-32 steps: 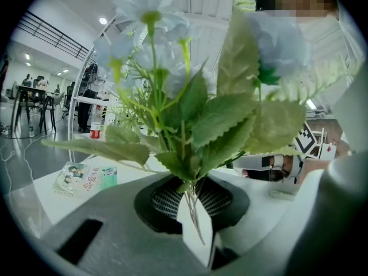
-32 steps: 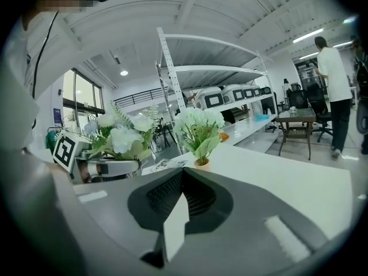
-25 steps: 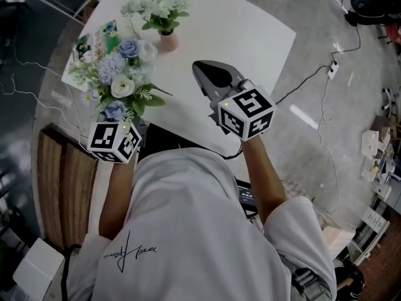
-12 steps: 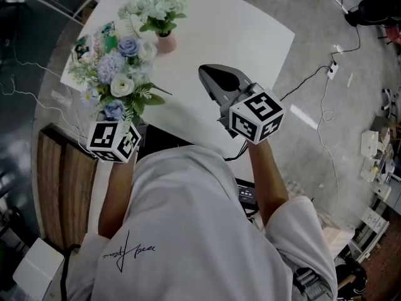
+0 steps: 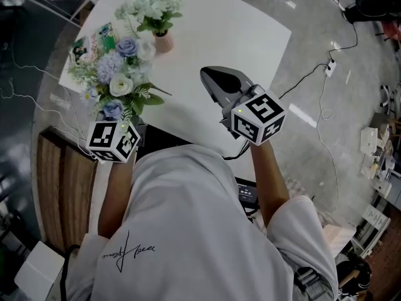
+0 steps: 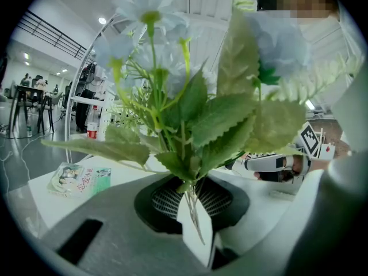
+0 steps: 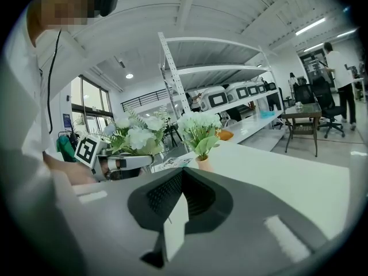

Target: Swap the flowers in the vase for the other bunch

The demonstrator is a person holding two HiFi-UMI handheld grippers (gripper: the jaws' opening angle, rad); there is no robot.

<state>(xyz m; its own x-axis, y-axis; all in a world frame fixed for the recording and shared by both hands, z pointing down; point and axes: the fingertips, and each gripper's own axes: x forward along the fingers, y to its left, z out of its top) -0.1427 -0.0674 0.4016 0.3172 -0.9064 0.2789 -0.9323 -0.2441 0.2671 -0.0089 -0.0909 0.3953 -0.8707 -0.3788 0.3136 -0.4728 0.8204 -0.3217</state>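
Left gripper [image 6: 195,230] is pinching the thin green stems of the blue-and-white artificial flower bunch [image 5: 119,83]. Its jaws are standing only slightly apart, with the pads pressing on the stems, and the bunch is standing upright above the jaws, fanning out toward 12 o'clock in the left gripper view.

Right gripper [image 7: 171,211] is holding nothing; its jaws are pressed together with nothing between them. In the head view it is hanging over the near part of the round white table [image 5: 241,33], pointing toward 11 o'clock.

The small pink vase [image 5: 165,41] is standing upright on the table at 1 o'clock from the held bunch, and apart from it. It is carrying the white-and-green flower bunch [image 5: 156,5].

A colourful printed booklet [image 5: 88,42] is lying flat at 10 o'clock from the held bunch.
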